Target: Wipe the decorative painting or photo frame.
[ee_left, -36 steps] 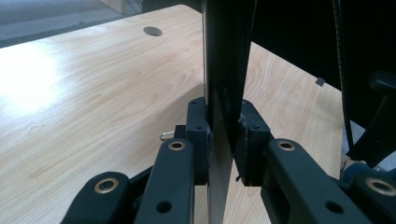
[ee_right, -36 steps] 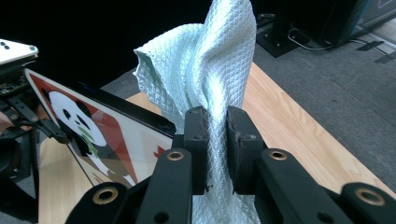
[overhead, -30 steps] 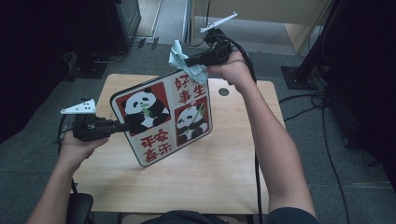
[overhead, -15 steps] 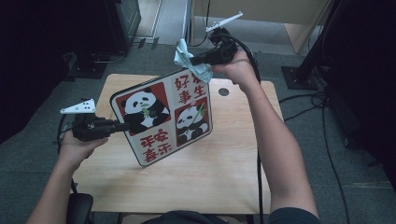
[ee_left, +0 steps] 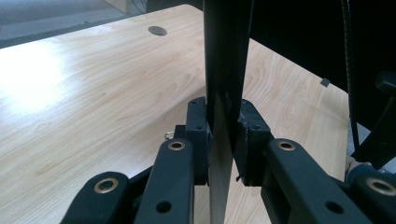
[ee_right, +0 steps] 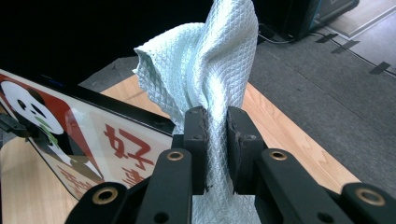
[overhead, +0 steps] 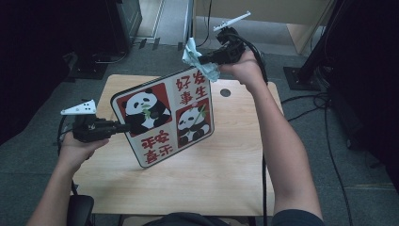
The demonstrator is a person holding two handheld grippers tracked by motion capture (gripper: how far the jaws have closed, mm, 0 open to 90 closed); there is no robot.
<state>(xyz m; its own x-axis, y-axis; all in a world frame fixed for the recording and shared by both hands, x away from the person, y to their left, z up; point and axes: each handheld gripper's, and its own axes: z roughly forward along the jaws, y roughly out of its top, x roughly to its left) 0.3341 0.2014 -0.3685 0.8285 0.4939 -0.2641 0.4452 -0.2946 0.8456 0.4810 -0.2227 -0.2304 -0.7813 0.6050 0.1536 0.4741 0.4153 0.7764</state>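
Note:
A square panda board [overhead: 164, 120] with red panels and red characters is held tilted above the wooden table [overhead: 221, 165]. My left gripper [overhead: 123, 127] clamps its left edge; in the left gripper view the thin board edge [ee_left: 223, 93] stands pinched between the jaws of the left gripper [ee_left: 223, 135]. My right gripper [overhead: 200, 59] is raised at the board's upper right corner, shut on a pale blue-green waffle cloth [overhead: 197, 59]. The right gripper view has the right gripper [ee_right: 216, 140] squeezing the bunched cloth [ee_right: 210, 60], with the board [ee_right: 93, 135] just beneath at the left.
A round cable hole [overhead: 225, 92] lies in the table's far right part. Black cables [overhead: 329, 117] run over the grey floor to the right. Dark equipment stands [overhead: 122, 23] sit beyond the table's far edge.
My right gripper with the cloth has drifted slightly up and to the right along the board's top corner. The left gripper and the board have stayed put.

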